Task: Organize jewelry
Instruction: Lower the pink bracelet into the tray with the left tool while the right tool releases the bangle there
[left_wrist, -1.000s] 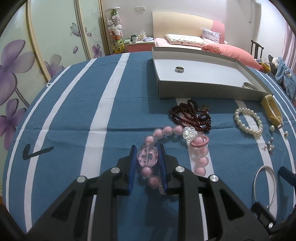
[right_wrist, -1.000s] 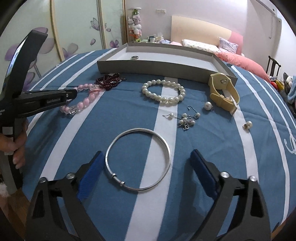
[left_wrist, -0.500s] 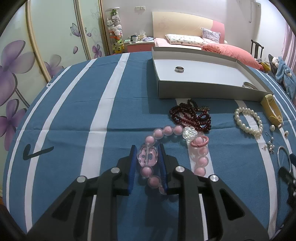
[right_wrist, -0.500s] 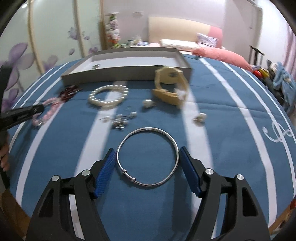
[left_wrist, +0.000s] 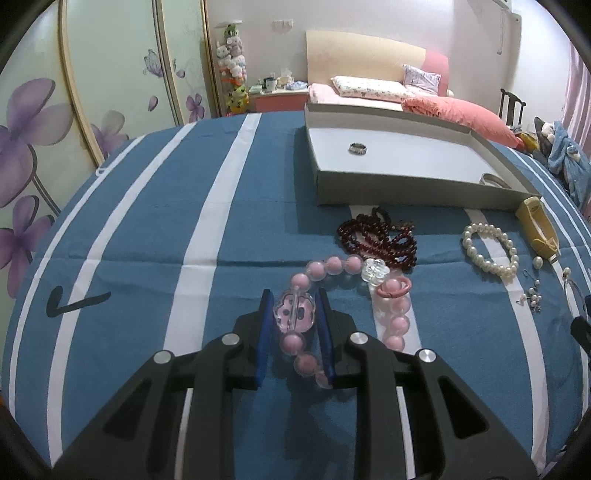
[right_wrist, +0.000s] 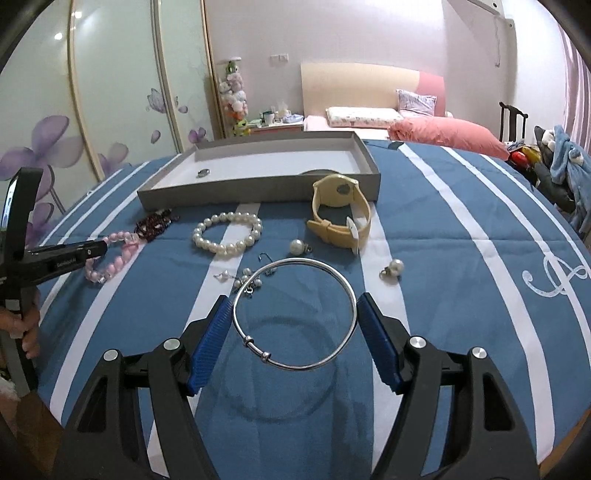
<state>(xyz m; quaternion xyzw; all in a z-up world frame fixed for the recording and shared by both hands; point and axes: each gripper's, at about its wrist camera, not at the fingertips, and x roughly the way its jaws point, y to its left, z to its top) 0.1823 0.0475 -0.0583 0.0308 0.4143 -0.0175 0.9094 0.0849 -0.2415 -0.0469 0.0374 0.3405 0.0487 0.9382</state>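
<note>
Left gripper (left_wrist: 293, 314), lower centre of its view: blue pads closed on the clear pink charm of the pink bead bracelet (left_wrist: 334, 265), which lies on the striped cloth (left_wrist: 147, 221). Right gripper (right_wrist: 295, 314), lower centre: pads clamping the silver bangle (right_wrist: 295, 314) at 2 sides, above its shadow. Grey tray (right_wrist: 258, 190) upper centre.
</note>
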